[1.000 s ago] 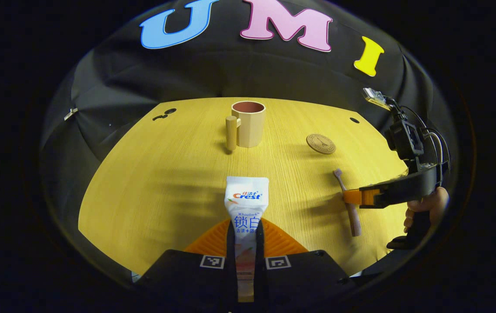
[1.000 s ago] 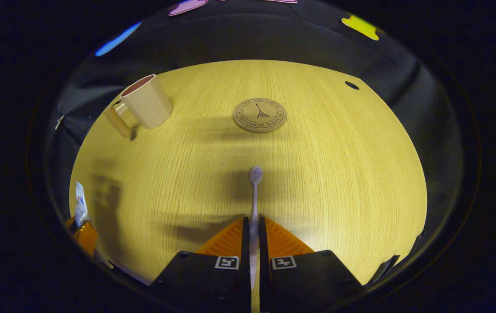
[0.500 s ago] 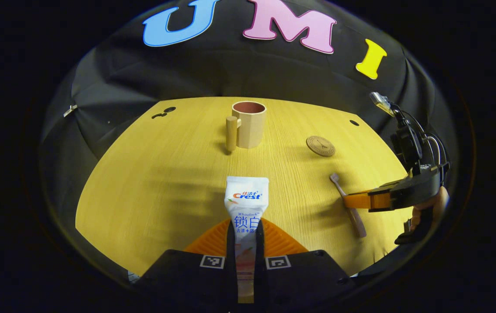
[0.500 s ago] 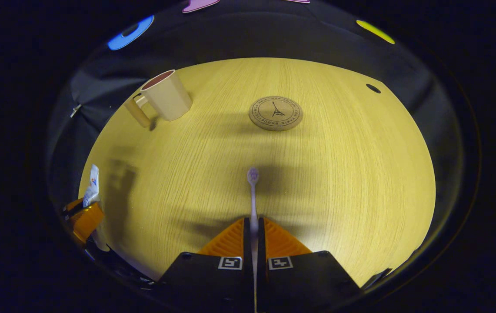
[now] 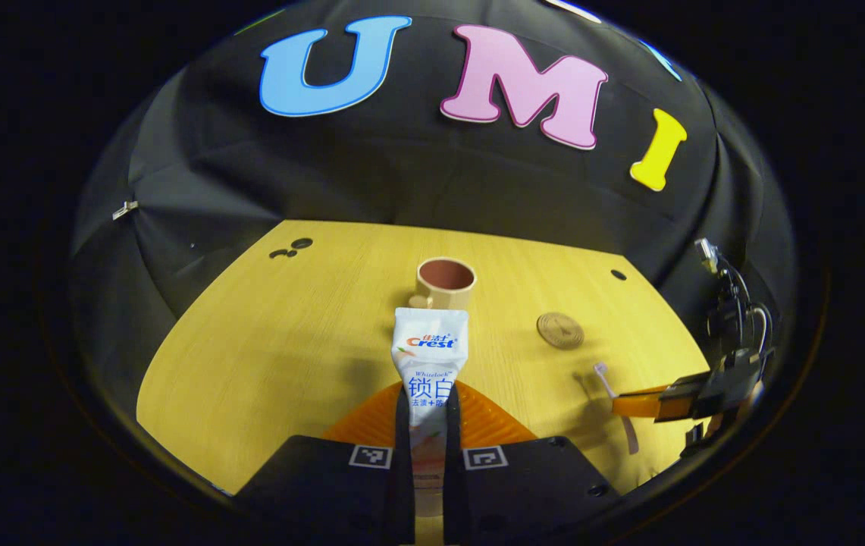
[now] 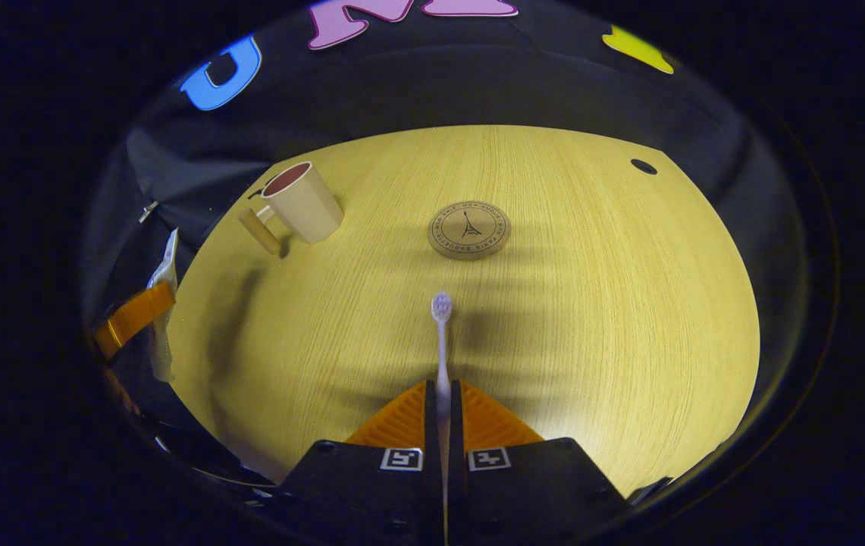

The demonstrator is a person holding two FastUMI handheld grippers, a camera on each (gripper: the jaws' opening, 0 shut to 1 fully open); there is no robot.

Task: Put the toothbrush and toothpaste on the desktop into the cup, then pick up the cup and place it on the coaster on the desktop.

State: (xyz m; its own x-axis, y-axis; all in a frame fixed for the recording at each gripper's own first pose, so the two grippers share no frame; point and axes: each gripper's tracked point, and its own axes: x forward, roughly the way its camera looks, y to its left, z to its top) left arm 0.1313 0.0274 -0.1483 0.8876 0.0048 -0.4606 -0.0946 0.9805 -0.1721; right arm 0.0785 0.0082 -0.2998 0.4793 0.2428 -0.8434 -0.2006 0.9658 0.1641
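1. The left gripper is clamped on the lower part of the toothpaste, which stands up between the fingers, above the desk and in line with the cup.
2. The right gripper is pinched on the toothbrush handle, bristle head pointing forward.
3. The tube looks soft and light; a grip nearer the stiff cap end would likely flex less. The brush seems light, thin and rigid, and could pivot in the grip.
4. The cup appears light and could tip if its rim is bumped.
5. The coaster lies flat, well apart from the cup; open desk lies between them, away from the edges.
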